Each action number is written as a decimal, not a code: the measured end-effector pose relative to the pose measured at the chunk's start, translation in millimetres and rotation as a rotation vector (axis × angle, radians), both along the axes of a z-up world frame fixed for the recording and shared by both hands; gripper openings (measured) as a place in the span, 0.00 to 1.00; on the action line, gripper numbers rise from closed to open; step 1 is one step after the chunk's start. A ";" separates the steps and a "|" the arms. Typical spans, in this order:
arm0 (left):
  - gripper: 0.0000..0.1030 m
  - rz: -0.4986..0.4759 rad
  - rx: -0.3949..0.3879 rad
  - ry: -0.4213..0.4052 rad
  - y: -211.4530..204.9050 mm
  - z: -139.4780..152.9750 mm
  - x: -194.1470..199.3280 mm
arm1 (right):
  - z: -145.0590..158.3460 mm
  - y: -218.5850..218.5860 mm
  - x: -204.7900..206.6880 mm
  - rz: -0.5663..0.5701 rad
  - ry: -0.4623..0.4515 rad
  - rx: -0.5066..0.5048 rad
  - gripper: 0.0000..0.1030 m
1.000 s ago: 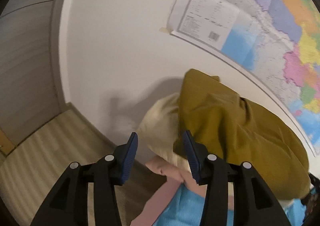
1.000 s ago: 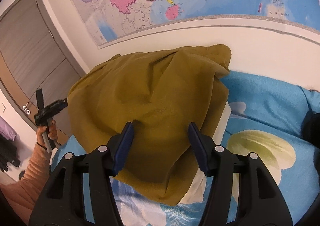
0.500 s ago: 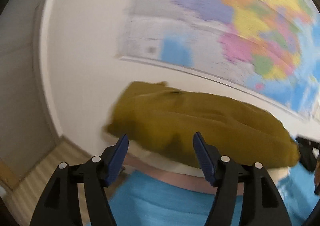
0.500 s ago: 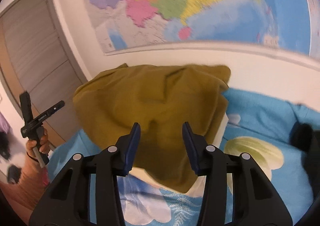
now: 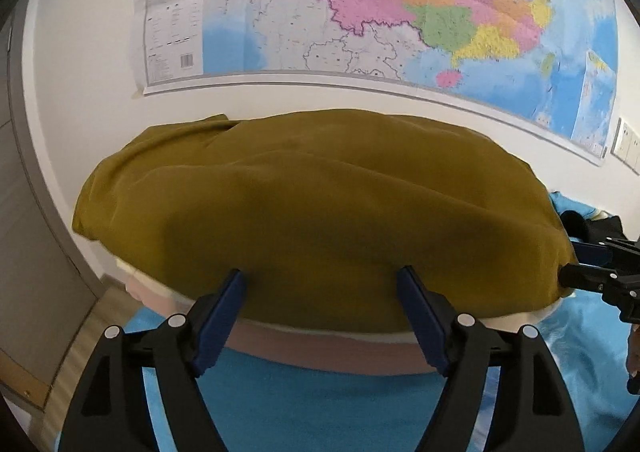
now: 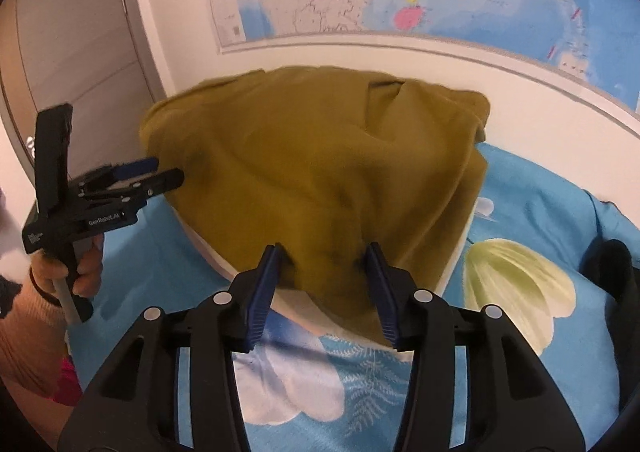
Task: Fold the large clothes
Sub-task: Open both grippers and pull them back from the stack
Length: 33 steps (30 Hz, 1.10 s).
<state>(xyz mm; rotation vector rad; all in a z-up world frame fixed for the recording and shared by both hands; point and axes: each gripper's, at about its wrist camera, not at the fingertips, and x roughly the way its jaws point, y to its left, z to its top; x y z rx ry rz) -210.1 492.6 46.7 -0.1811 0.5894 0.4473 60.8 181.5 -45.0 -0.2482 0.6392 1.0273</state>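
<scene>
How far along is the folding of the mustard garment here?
Done: nothing clearly; the mustard garment lies rumpled over a cream pillow on the blue bedsheet. In hand: nothing gripped; left gripper, jaws just opening, and right gripper face its near edge. Left: spreading, every fold.

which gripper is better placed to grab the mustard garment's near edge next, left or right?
Right, probably. The right gripper already has a hanging fold of the mustard garment between its jaws. The left gripper, whose jaws have just been opening, stands wide at the hem over the pillow, gripping nothing.
</scene>
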 end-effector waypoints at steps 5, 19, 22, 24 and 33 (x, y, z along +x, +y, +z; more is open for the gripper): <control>0.76 0.019 0.006 0.003 -16.3 7.1 -14.4 | 8.5 -17.2 -13.6 -0.010 0.008 0.070 0.52; 0.93 0.057 0.034 -0.007 -81.7 9.3 -33.8 | 0.9 -31.9 -66.2 -0.007 -0.052 0.098 0.89; 0.93 0.077 0.015 -0.012 -89.3 8.8 -39.1 | -0.7 -32.5 -78.8 -0.016 -0.094 0.091 0.94; 0.93 0.085 0.004 -0.018 -93.3 8.3 -43.6 | -1.6 -33.1 -84.4 -0.024 -0.110 0.082 0.94; 0.93 0.134 0.012 -0.018 -111.1 8.3 -62.8 | -8.4 -39.1 -104.6 -0.046 -0.123 0.076 0.94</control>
